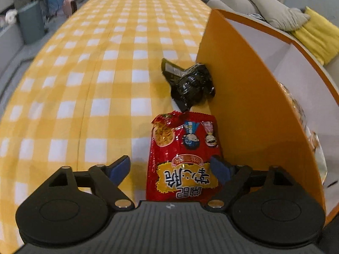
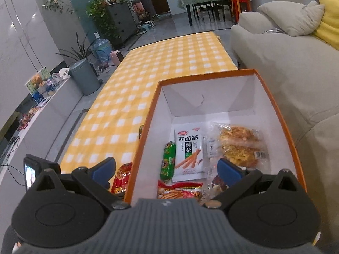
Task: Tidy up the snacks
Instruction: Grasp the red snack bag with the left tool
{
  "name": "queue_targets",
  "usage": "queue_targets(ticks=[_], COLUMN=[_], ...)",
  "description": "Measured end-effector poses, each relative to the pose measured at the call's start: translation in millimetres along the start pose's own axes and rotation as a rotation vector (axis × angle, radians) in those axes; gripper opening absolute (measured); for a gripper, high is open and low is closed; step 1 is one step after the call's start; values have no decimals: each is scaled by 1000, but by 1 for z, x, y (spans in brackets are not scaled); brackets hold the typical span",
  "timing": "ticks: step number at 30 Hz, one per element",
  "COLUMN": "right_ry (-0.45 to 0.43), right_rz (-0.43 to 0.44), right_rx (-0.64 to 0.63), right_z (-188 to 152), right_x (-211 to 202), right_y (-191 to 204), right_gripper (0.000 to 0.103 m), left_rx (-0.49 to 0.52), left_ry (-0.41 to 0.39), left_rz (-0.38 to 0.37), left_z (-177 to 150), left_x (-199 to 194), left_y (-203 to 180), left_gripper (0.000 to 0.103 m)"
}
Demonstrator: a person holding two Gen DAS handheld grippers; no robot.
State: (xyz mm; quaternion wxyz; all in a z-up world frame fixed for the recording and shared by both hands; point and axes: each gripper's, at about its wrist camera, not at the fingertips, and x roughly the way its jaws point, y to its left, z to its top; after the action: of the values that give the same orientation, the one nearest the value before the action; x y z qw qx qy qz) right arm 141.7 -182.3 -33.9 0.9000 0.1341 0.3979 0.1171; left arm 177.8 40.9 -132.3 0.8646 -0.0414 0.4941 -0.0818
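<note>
The orange box (image 2: 146,139) held a green sausage (image 2: 168,160), white spicy-strip packet (image 2: 188,154) and pastries (image 2: 241,146). Left gripper (image 1: 169,169) hung wide open around the red noodle packet (image 1: 182,154); right gripper (image 2: 167,169) gaped empty over the box.

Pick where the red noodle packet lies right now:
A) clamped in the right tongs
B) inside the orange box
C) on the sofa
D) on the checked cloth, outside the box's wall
D: the red noodle packet lies on the checked cloth beside the outer wall of the orange box, between the open left tongs.
</note>
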Motion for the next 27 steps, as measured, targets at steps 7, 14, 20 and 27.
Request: queue_targets(ticks=[7, 14, 20, 27], right_ry=[-2, -9, -18, -5], right_rz=[17, 24, 28, 12], right_rx=[16, 25, 36, -22], right_z=[0, 0, 1, -2], right_x=[-3, -7, -12, -14], right_y=[-5, -5, -8, 0], right_gripper=[99, 99, 99, 99], left_rx=[-66, -62, 394, 604], left_ry=[43, 43, 8, -49], left_rz=[-4, 7, 16, -61], left_z=[1, -1, -2, 20], left_x=[-1, -13, -16, -42], left_y=[22, 37, 2, 7], left_gripper=[103, 103, 103, 103])
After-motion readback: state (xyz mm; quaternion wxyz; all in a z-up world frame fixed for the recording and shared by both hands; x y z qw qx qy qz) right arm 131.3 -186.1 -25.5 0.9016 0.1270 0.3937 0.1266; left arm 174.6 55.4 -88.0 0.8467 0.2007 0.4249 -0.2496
